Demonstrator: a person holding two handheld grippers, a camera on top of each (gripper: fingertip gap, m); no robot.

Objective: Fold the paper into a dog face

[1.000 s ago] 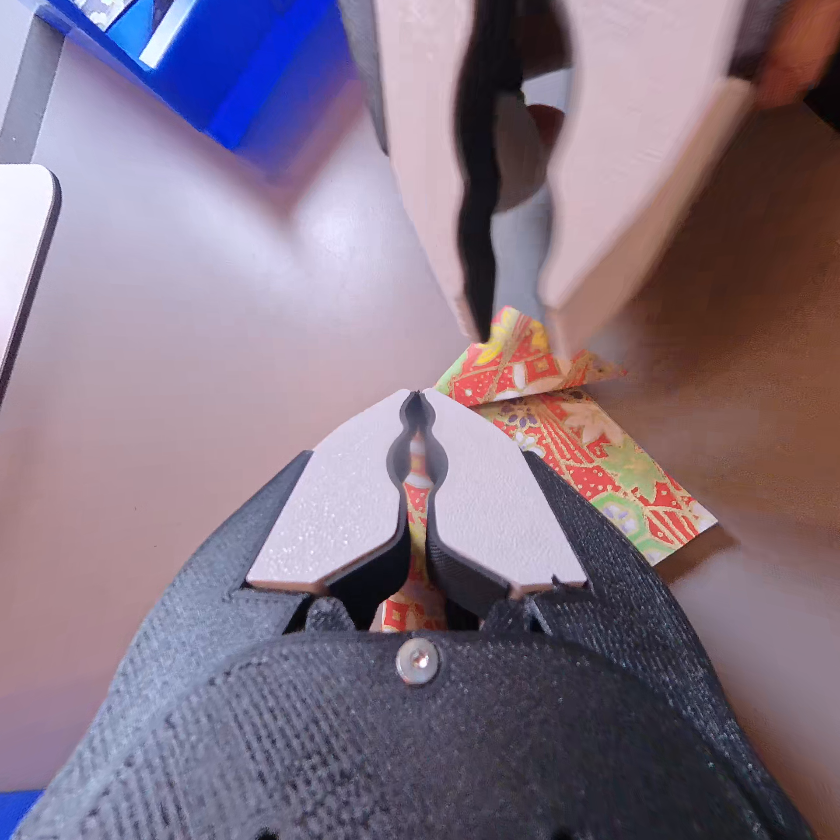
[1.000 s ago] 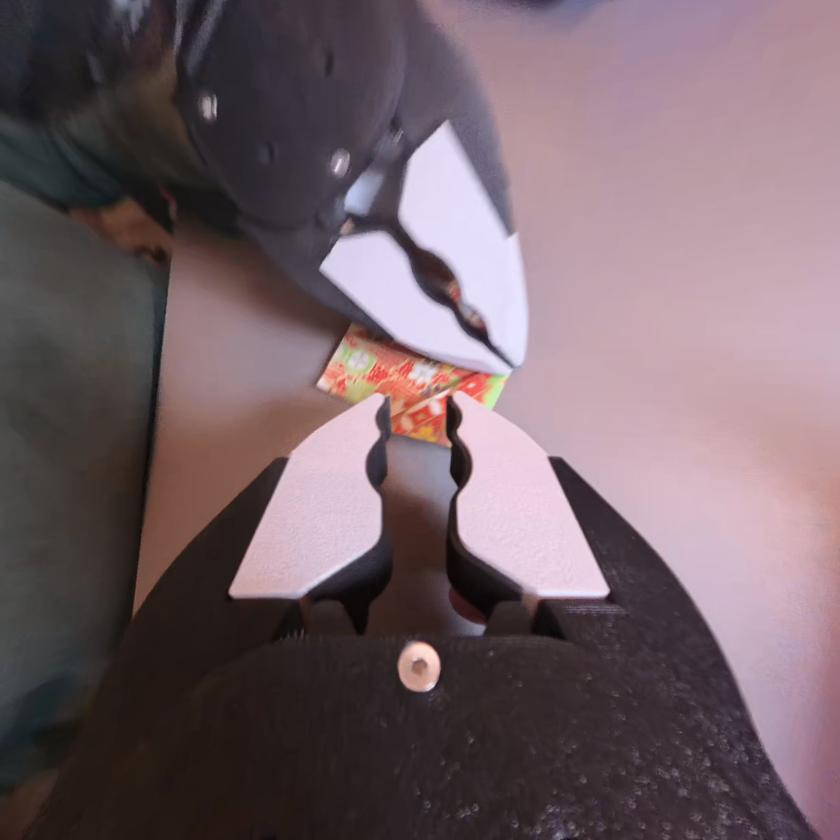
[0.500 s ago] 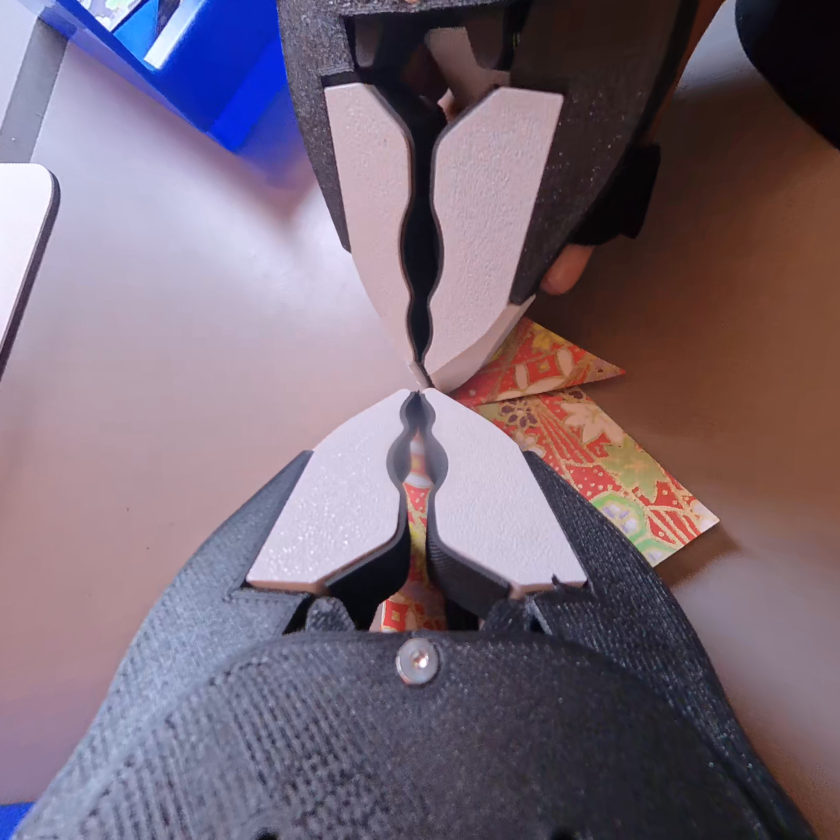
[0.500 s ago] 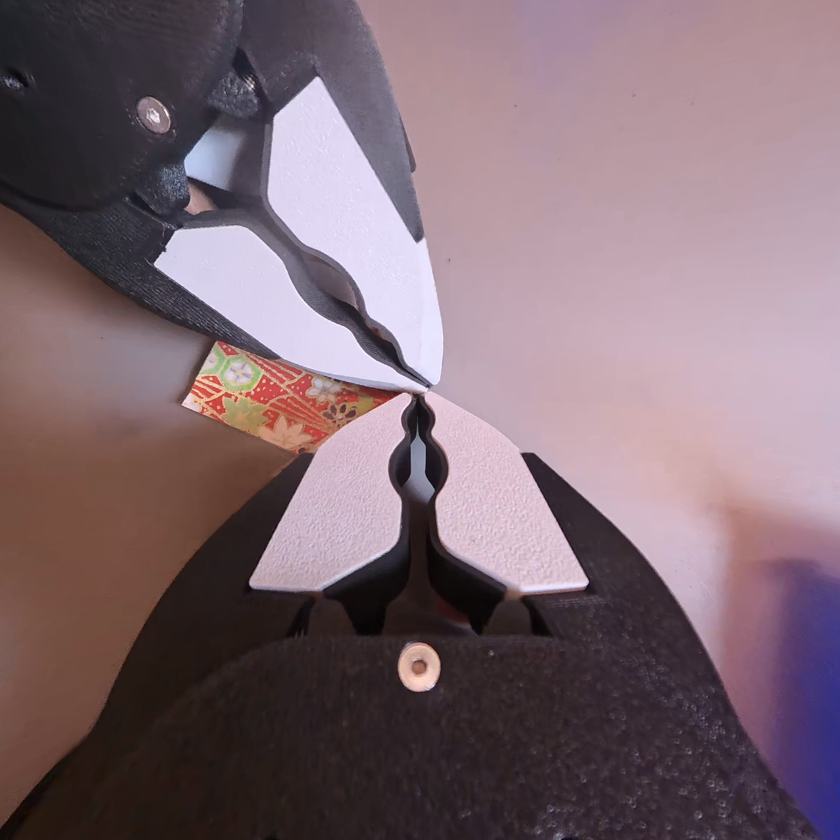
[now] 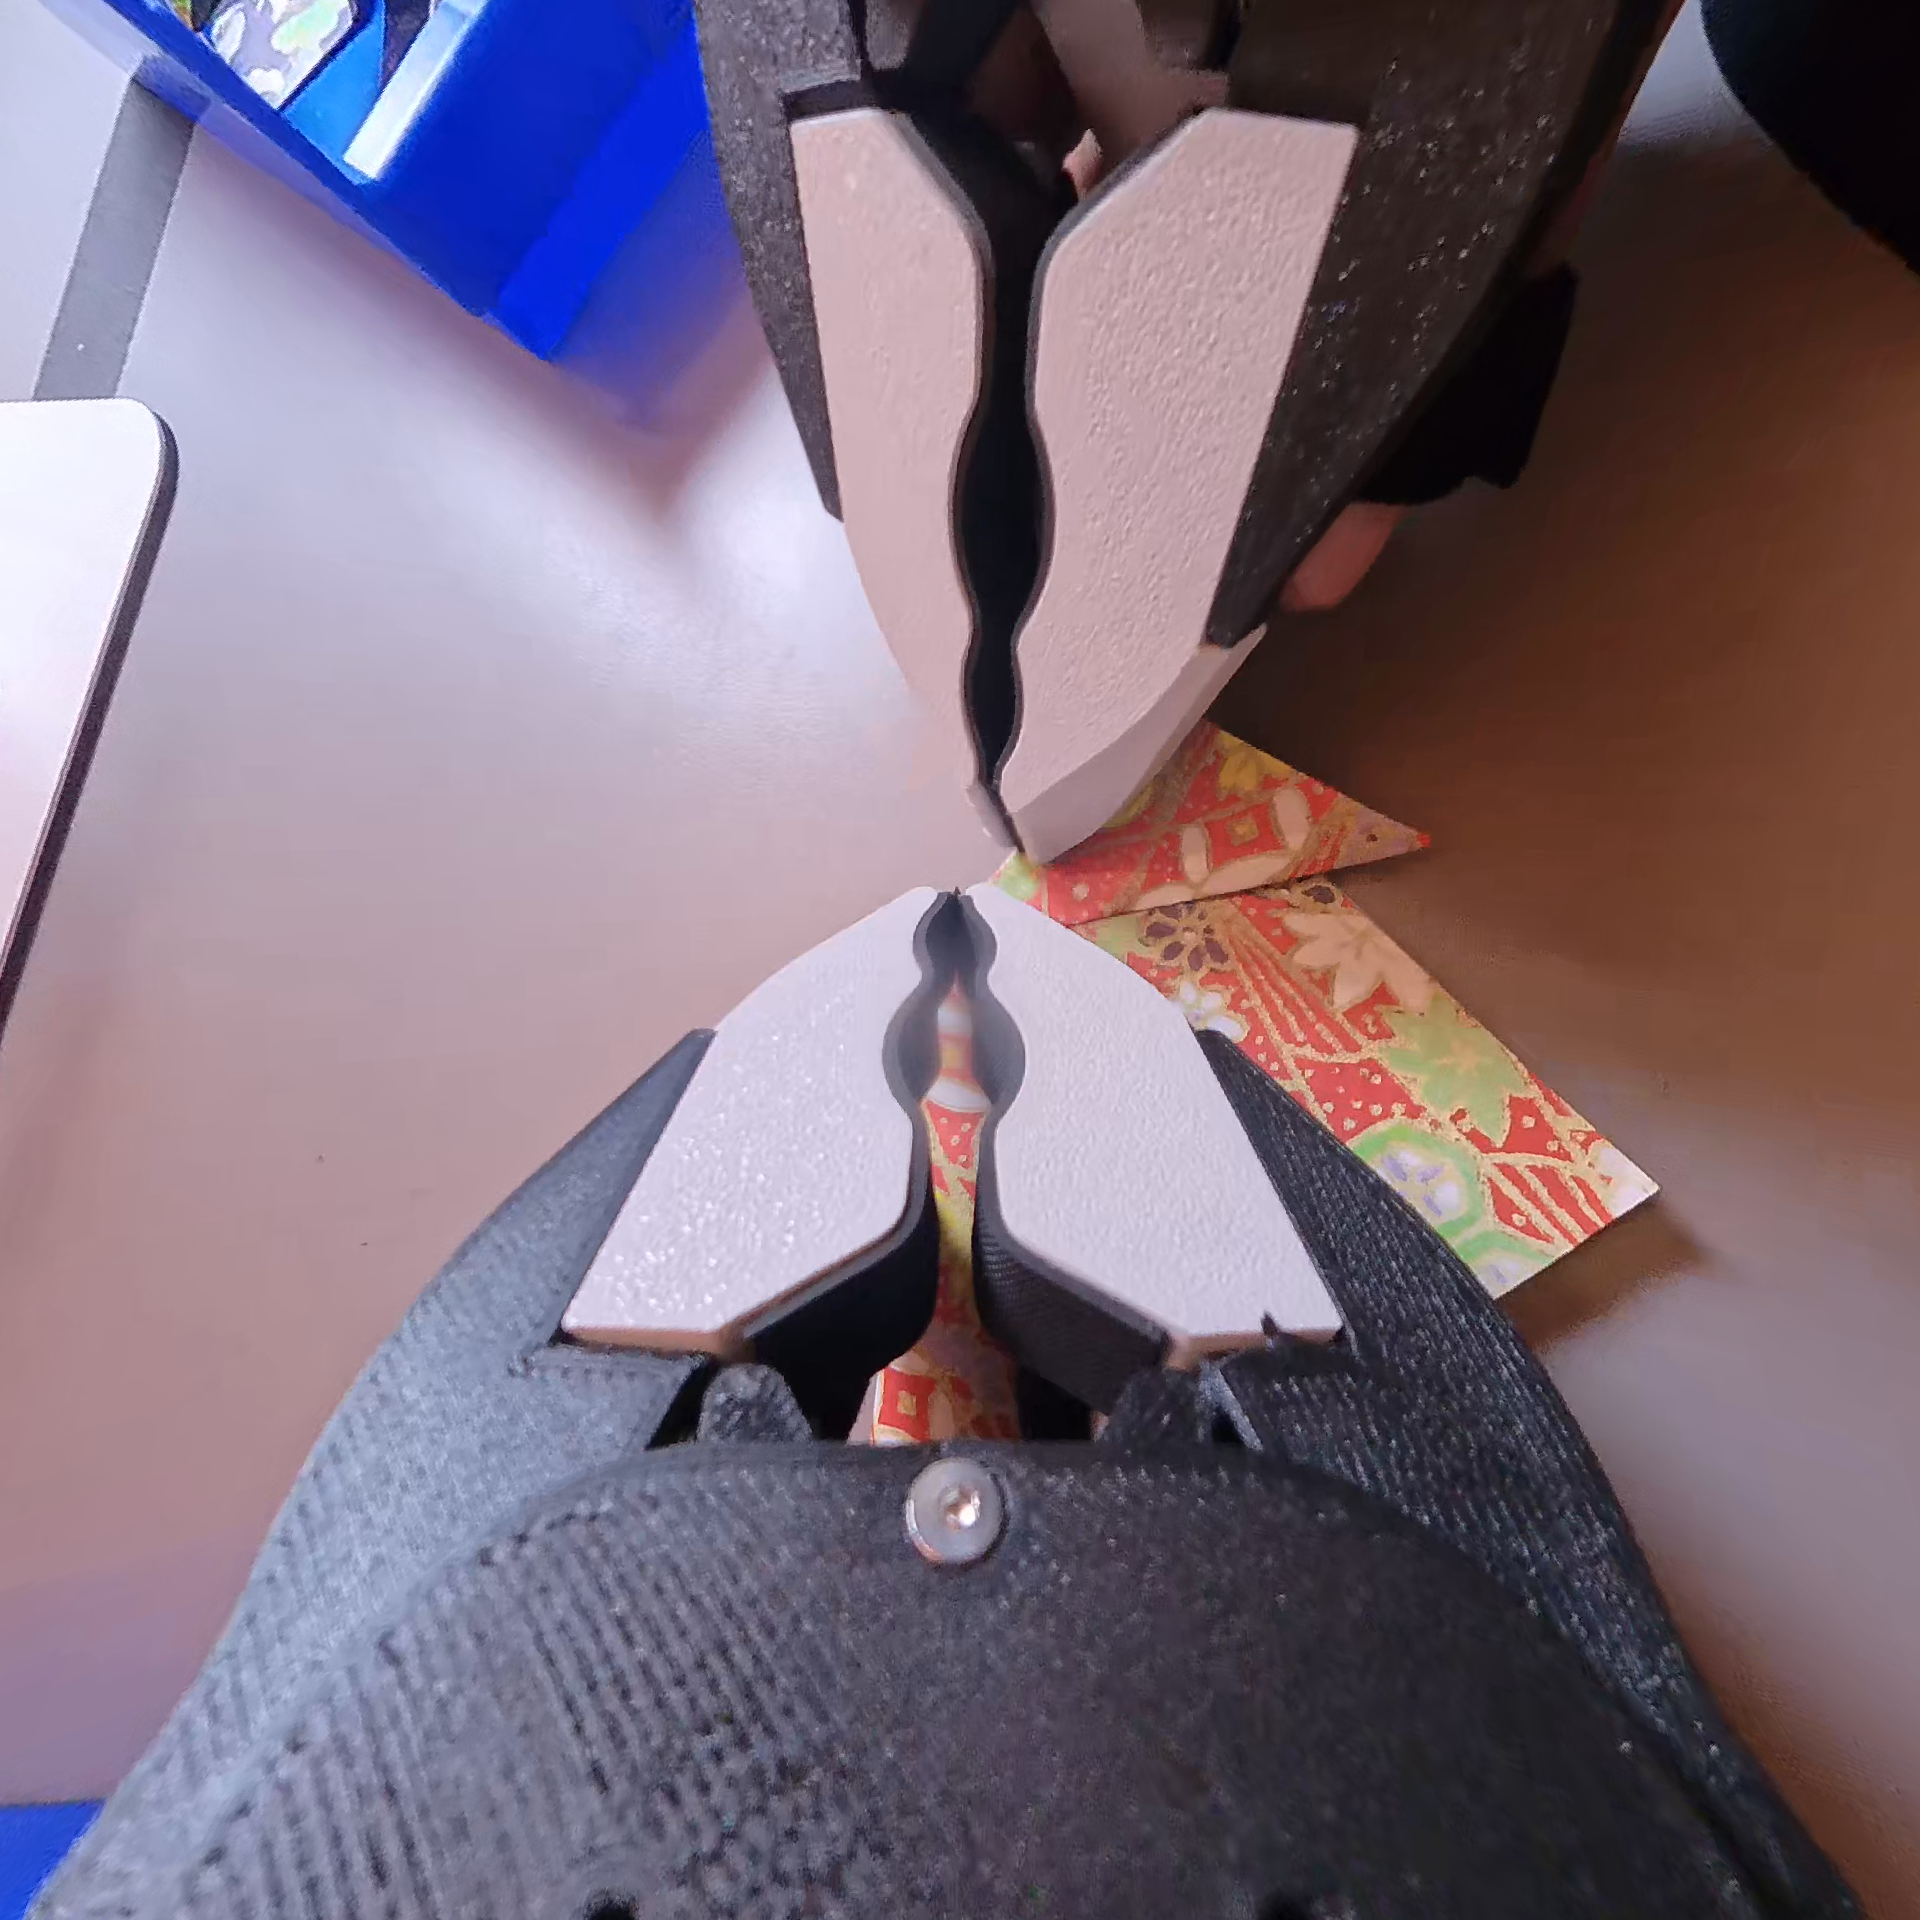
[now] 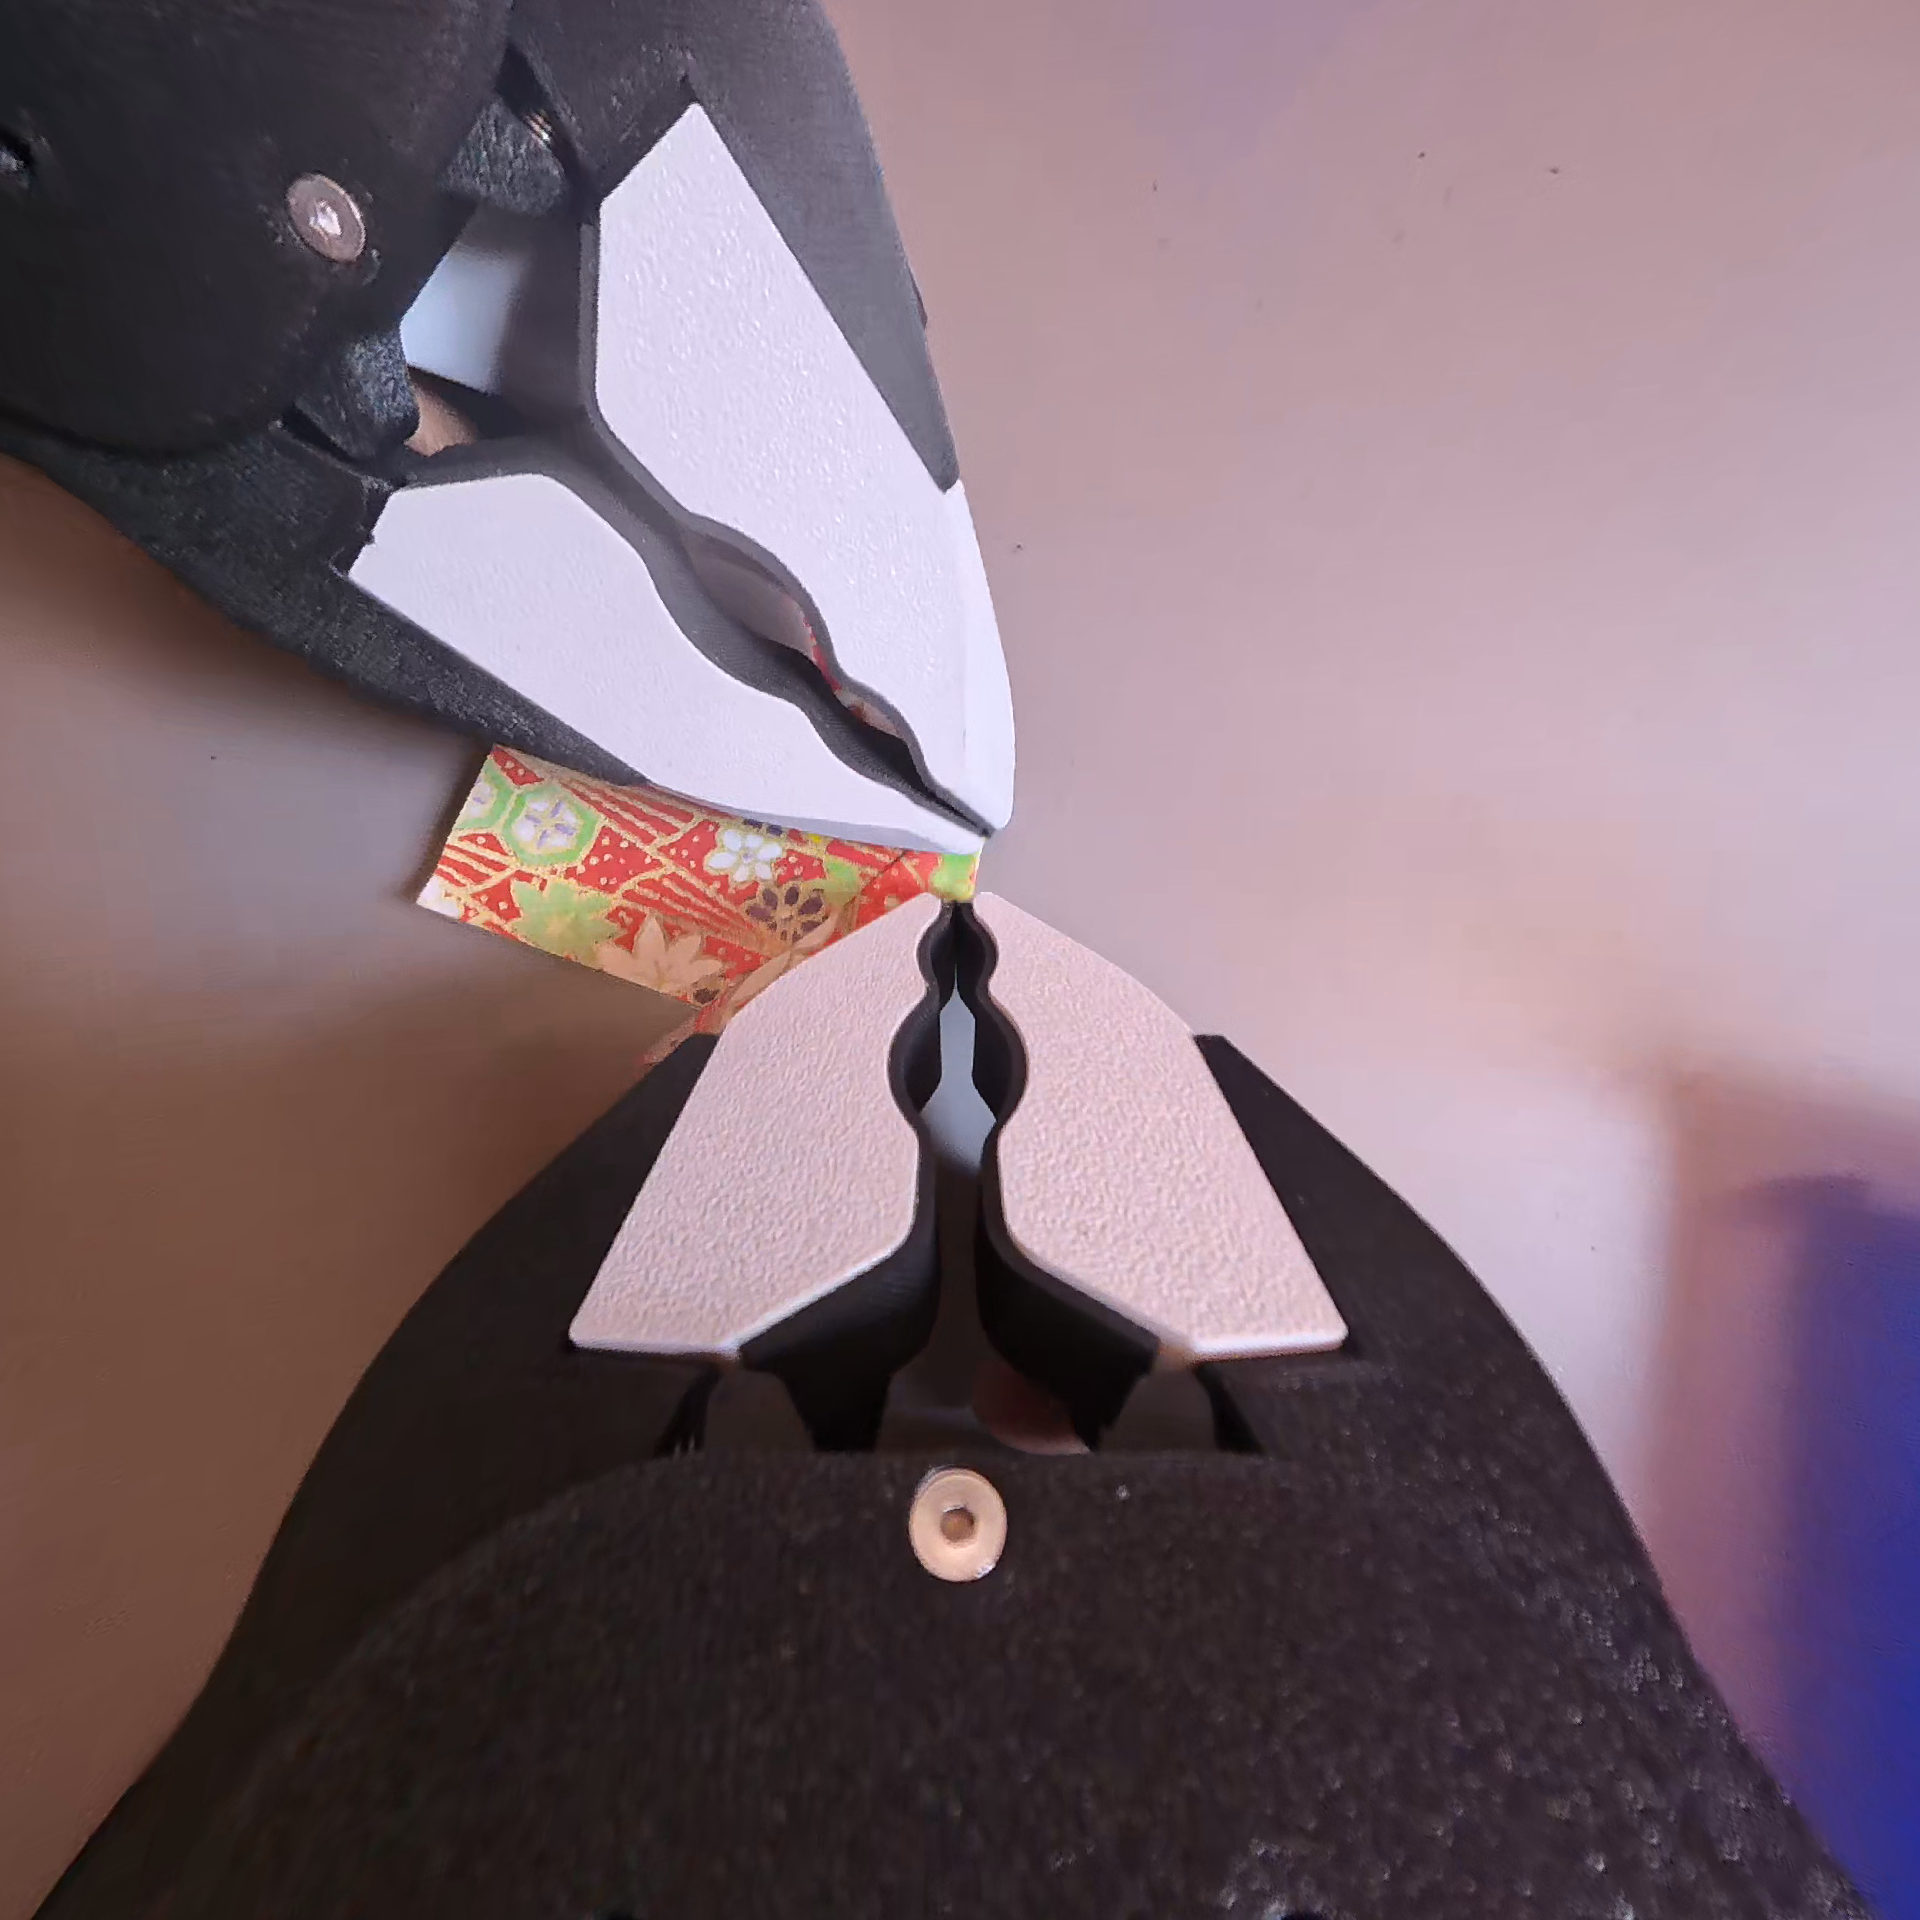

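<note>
Probably an office or lab desk: a smooth grey tabletop, a blue plastic bin at eleven o'clock, a pale board's rounded corner at nine o'clock.

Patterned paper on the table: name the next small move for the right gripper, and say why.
Probably drag the right gripper along the folded flap's edge to sharpen the crease. It is shut, tip down on the patterned paper at the fold's corner, while the left gripper, also shut, lies over the paper beside it. The flap already lies flat on the table, so creasing seems the likeliest step.
</note>
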